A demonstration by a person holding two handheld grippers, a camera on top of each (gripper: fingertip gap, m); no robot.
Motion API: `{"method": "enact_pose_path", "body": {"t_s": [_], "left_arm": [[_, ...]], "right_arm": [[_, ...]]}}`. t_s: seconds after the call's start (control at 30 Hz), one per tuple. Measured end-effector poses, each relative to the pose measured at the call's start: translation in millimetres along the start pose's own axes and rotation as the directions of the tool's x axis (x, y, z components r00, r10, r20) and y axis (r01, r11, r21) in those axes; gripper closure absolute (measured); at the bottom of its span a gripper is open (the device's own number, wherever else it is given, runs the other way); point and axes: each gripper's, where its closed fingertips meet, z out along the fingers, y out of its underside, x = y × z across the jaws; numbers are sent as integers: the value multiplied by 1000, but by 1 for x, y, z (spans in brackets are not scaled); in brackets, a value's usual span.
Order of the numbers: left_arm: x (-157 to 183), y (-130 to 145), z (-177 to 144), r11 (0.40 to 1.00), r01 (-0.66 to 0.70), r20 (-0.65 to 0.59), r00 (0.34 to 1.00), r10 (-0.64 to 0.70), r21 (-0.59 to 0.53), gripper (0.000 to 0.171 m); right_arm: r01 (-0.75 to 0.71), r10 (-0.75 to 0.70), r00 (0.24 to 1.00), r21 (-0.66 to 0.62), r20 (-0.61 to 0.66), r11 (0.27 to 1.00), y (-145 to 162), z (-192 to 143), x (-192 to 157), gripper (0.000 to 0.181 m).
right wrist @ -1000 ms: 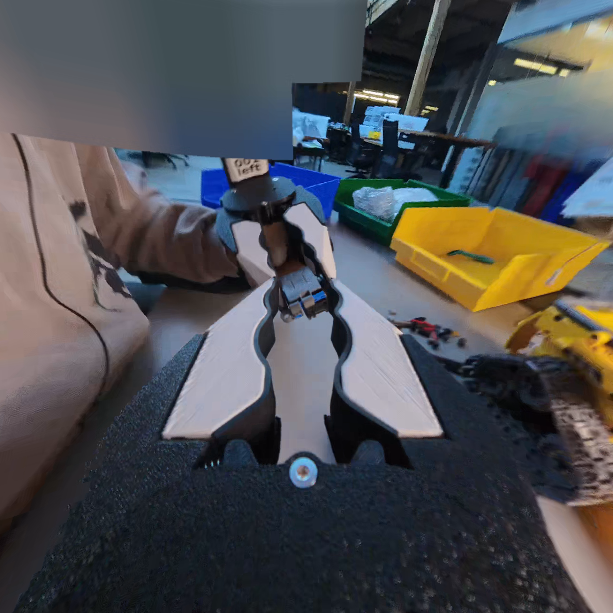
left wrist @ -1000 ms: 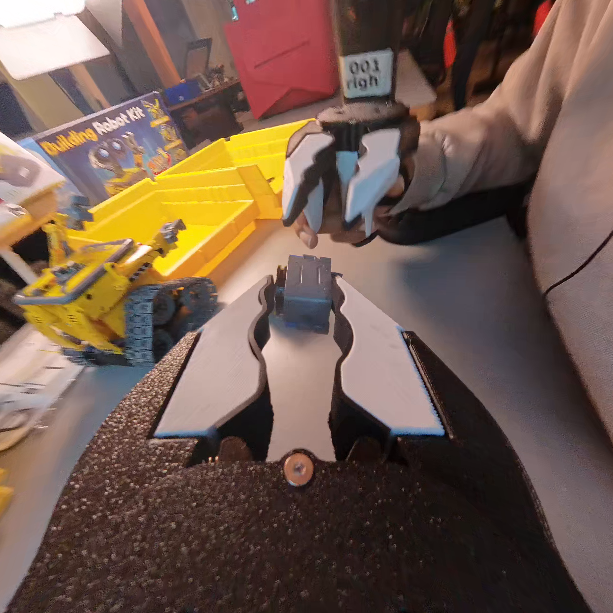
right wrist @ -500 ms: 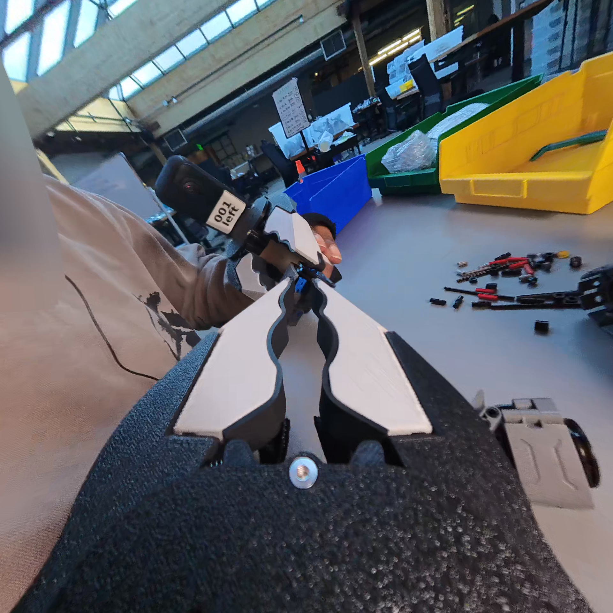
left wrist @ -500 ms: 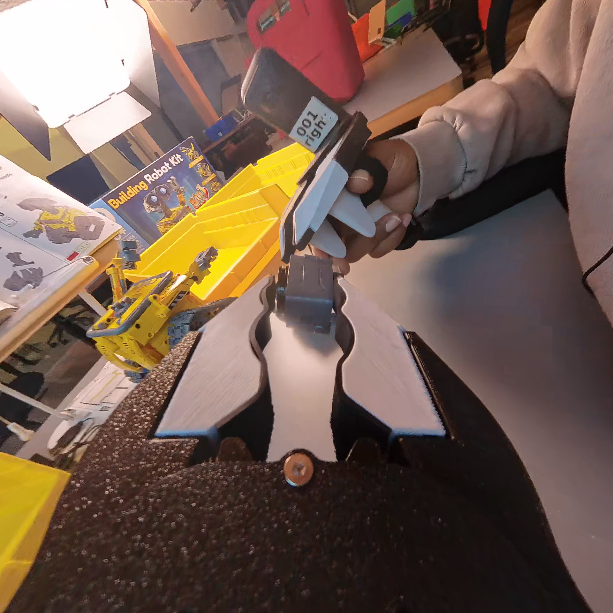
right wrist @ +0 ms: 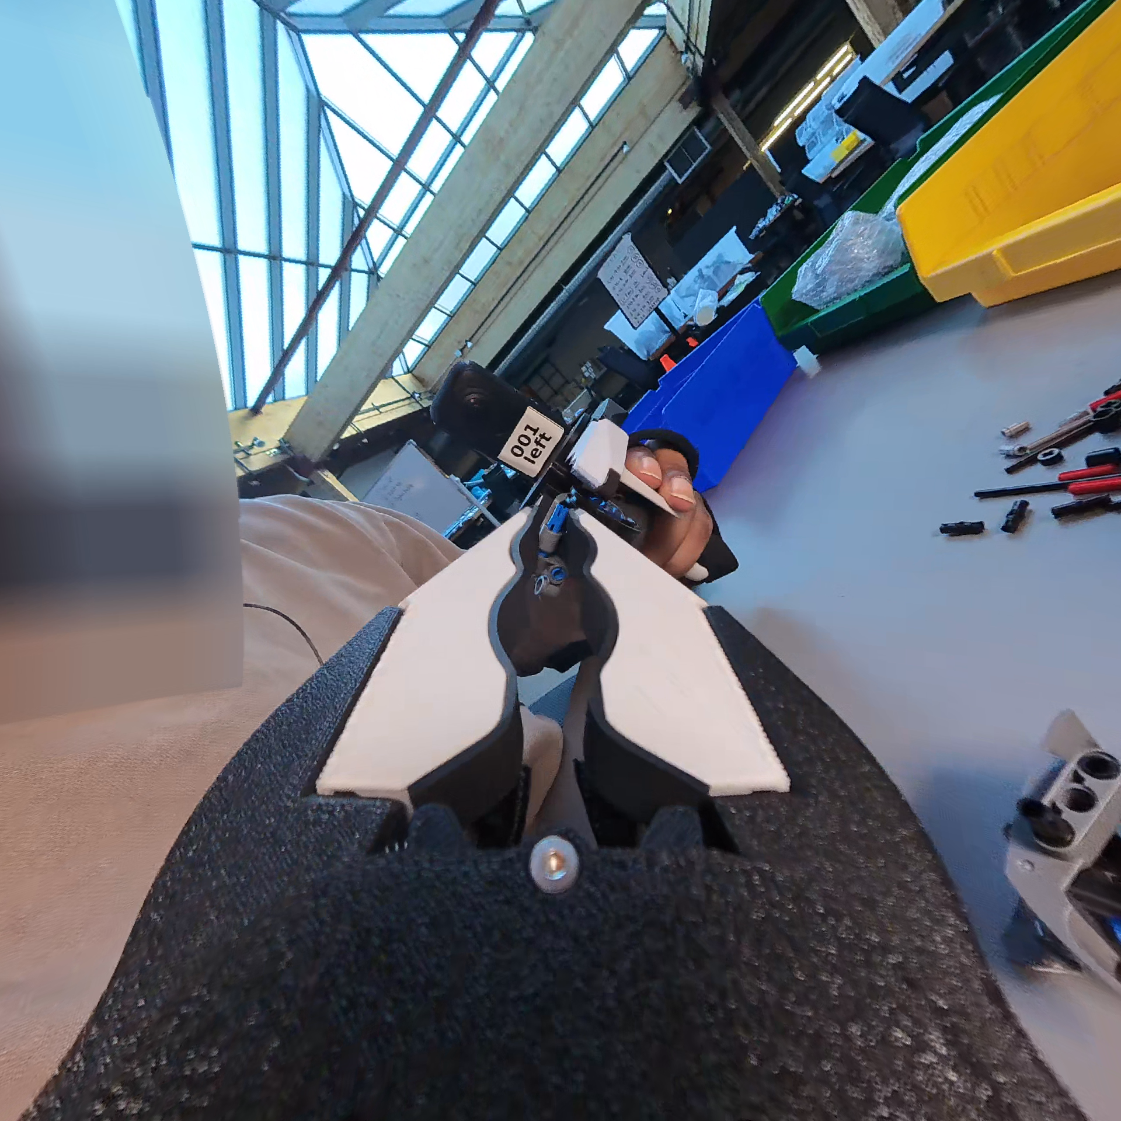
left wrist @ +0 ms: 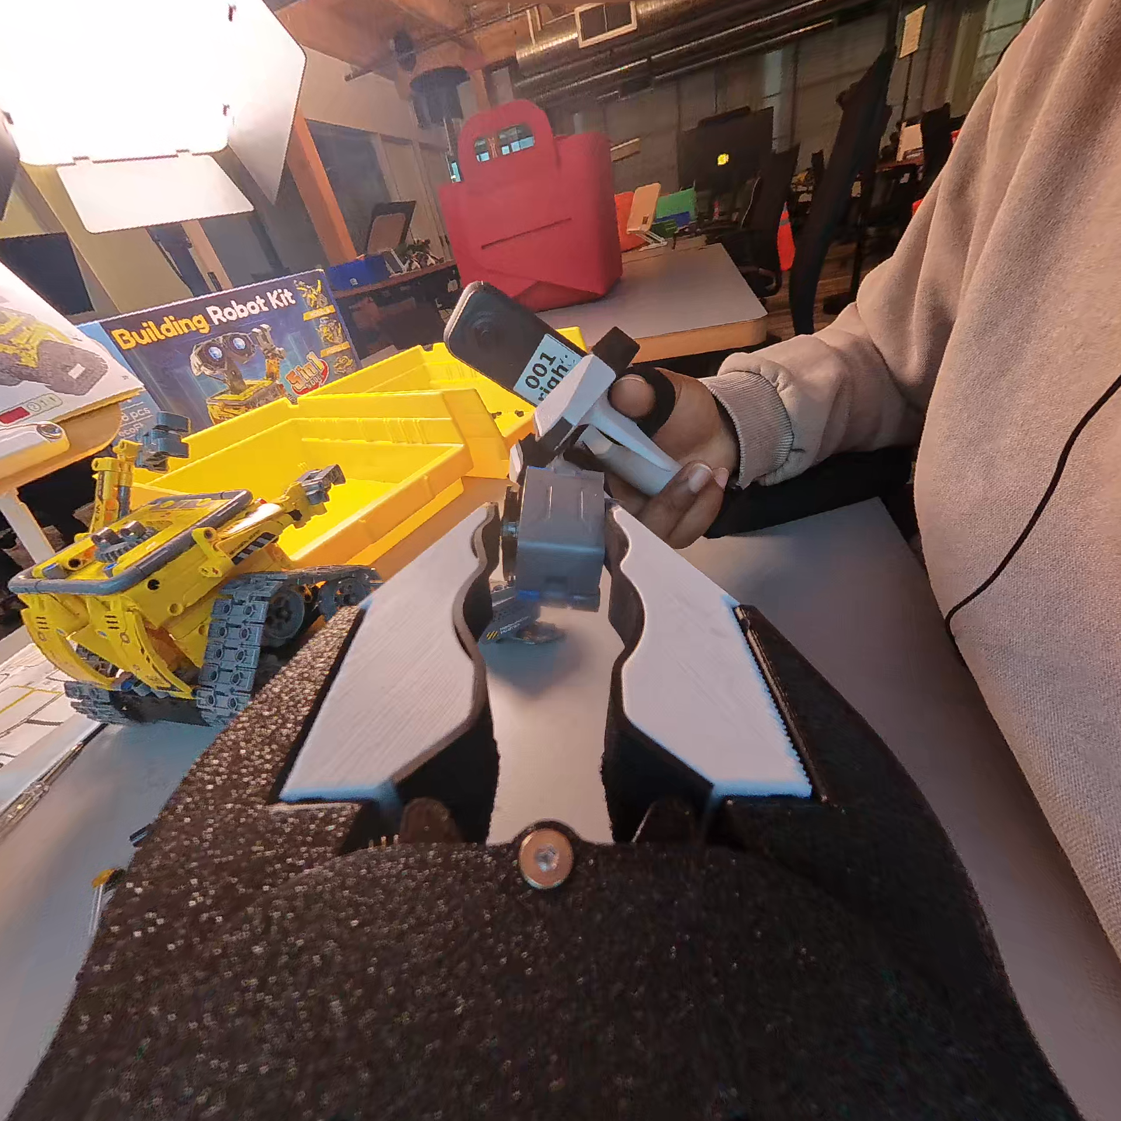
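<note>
1. Left wrist view:
   - Left gripper (left wrist: 555, 534), jaws closed onto a grey block part (left wrist: 561, 537) pinched between the tips, held above the grey tabletop (left wrist: 819, 606).
   - Right gripper (left wrist: 546, 461) just beyond, angled down, its tips at the top edge of the same grey block part; held by a hand (left wrist: 673, 461) in a beige sleeve (left wrist: 849, 376).
   - Left of the jaws: yellow tracked toy vehicle (left wrist: 164, 582) on the tabletop, yellow bins (left wrist: 388, 449) behind it, a printed kit box (left wrist: 224, 346) upright farther back.
   - Red bag (left wrist: 534, 206) on a farther table.

2. Right wrist view:
   - Right gripper (right wrist: 561, 525), jaws nearly together, tips pinching a small blue-and-grey piece (right wrist: 552, 528); cannot tell how that piece joins the block.
   - Left gripper (right wrist: 582, 479) right behind the tips, held by a hand (right wrist: 673, 515).
   - Loose red and black pins (right wrist: 1067, 479) scattered at right on the tabletop (right wrist: 849, 606); blue bin (right wrist: 722, 388), green bin (right wrist: 849, 303), yellow bin (right wrist: 1031, 200) beyond.
   - Grey holed part (right wrist: 1073, 849) at the lower right edge.
</note>
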Motion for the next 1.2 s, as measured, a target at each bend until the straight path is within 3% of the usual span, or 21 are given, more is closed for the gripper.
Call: {"method": "enact_pose_path", "body": {"t_s": [0.47,0.73,0.83,0.97,1.07,1.2], "left_arm": [[2,4,1,999,-45,8,999,46,-30,138],[-4,15,3,987,-115,63,990,123,-110,138],[-17,8,0,997,-44,121,991,52,-70,138],[-25,10,-1,996,-24,162,986,37,-81,138],[-31,12,-1,995,-29,210,977,47,-92,138],[-34,21,2,991,100,207,975,-79,-93,138]], "right_arm": [[-4,4,1000,-32,-8,999,7,2,3,175],[-9,6,998,-45,-56,999,8,1,12,169],[94,-99,990,-56,-104,994,3,-2,12,163],[314,-340,914,-143,-223,939,8,4,18,164],[385,-410,861,-142,-301,912,2,4,26,170],[444,-488,801,-203,-346,873,3,1,35,172]]}}
